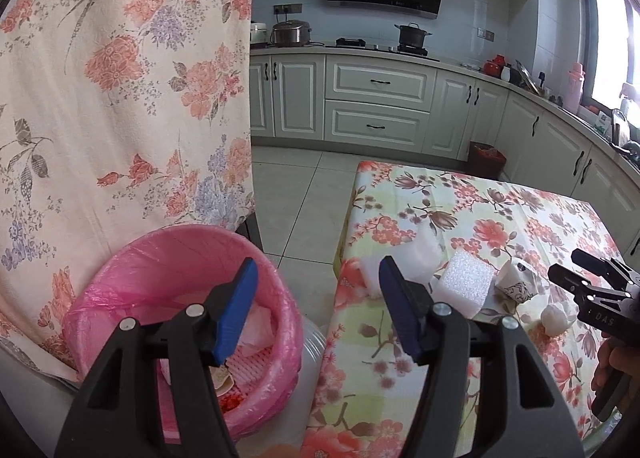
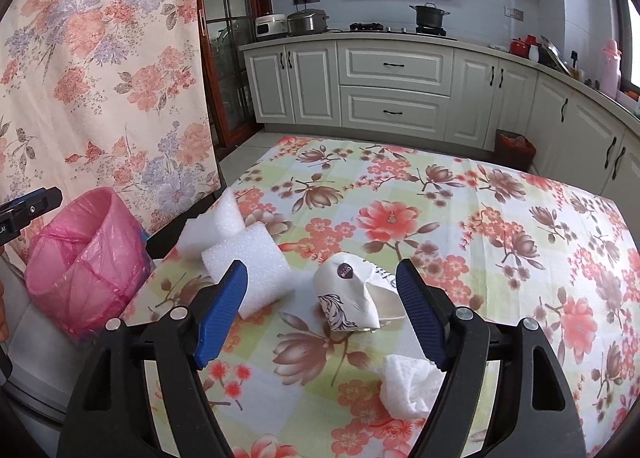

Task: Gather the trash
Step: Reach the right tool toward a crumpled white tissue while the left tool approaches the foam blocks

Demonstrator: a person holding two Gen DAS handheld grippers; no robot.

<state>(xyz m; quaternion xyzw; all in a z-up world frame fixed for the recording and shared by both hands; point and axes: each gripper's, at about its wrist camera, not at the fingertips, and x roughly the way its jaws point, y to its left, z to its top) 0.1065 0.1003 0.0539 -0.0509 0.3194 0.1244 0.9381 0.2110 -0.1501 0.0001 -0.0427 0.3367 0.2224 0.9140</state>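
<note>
Left tongs (image 1: 316, 278), nearest the left wrist camera, stand apart and empty, hovering between the pink-lined bin (image 1: 120, 290) and the table (image 1: 520, 217) edge; foam blocks (image 1: 464, 278) lie just beyond.

Right wrist view: right tongs (image 2: 322, 282) stand wide apart, holding nothing, a crumpled paper cup (image 2: 346, 300) between the pads untouched; a white tissue wad (image 2: 408, 386) lies near the right finger.
</note>
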